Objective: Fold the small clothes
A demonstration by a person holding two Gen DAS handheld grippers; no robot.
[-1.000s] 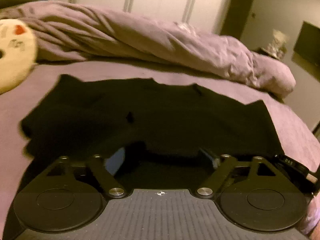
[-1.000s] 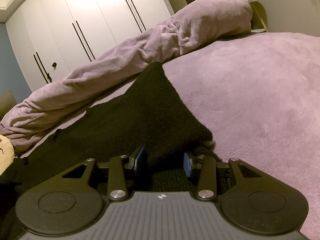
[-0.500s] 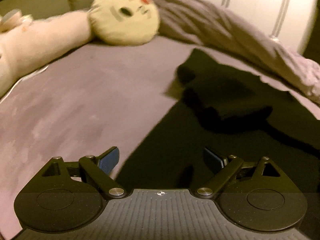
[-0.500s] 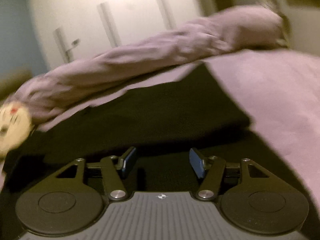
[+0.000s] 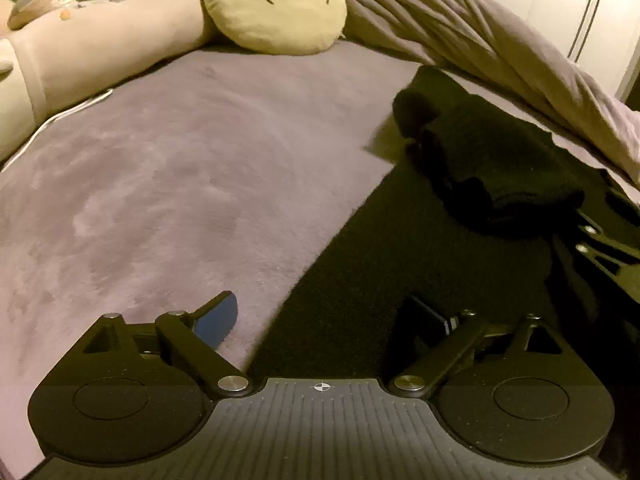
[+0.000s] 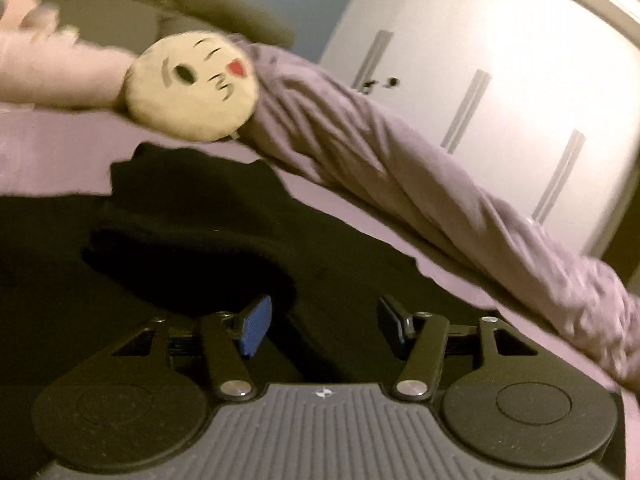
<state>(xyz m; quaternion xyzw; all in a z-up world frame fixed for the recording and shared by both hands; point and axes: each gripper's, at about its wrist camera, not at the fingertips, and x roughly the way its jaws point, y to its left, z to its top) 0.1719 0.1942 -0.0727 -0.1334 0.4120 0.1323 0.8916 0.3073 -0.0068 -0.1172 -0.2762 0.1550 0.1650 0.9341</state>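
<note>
Black garment [image 5: 400, 264] on bed, both claws [image 5: 324, 320] [image 6: 324, 326] agape, empty

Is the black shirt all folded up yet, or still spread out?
Partly folded. One end of the black shirt is doubled over into a thick bump, while the rest lies flat on the purple bed.

R gripper [image 6: 324, 326] let go garment [image 6: 168, 280], jaws opened, sleeve now folded in

The black garment [image 5: 420, 248] looks like a matt, slightly coarse knit. The bed [image 5: 168, 184] cover is soft mauve plush, kinda patchy nap. The duvet [image 5: 460, 28] is crinkled cloth, the emoji cushion [image 5: 276, 4] is short-pile plush, and the wardrobe doors [image 6: 500, 60] are smooth and glossy-ish.
</note>
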